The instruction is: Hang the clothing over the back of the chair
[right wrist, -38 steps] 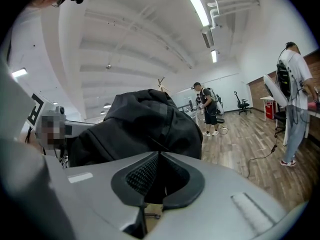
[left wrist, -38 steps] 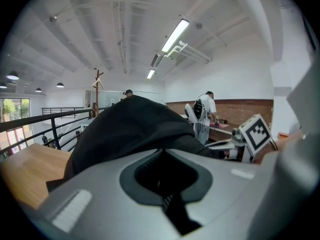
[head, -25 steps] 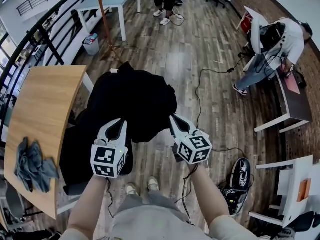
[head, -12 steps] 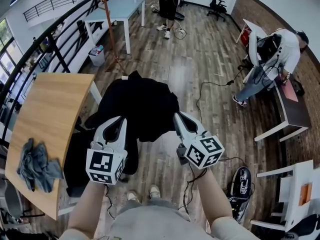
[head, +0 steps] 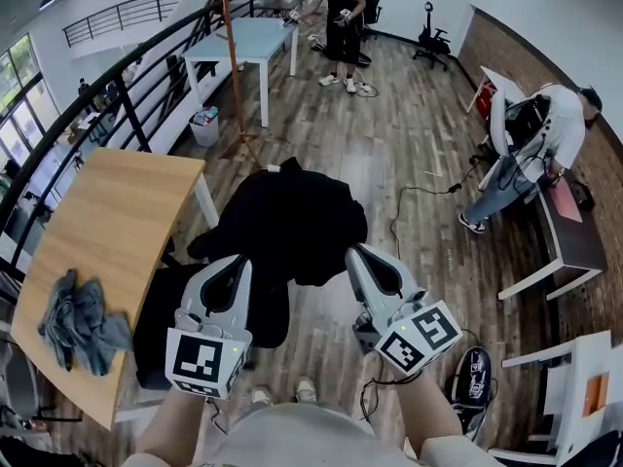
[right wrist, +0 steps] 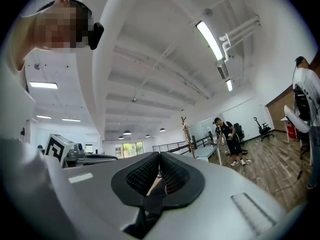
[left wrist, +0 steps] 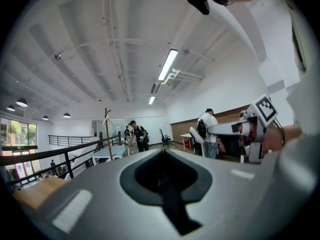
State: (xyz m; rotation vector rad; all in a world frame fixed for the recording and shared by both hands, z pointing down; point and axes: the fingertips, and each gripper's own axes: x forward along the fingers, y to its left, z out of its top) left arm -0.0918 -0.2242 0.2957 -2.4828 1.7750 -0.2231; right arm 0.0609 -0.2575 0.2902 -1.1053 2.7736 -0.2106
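Near frame centre, the left gripper and right gripper, each pinched shut on the black clothing, stand higher than a second ago, raising it for draping over the chair at 8 o'clock.

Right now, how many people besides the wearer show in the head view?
2 clearly: a person in black by the light-blue table at top, a person in white bent beside the desk at right. A tiny figure beyond the railing at left may be a third.
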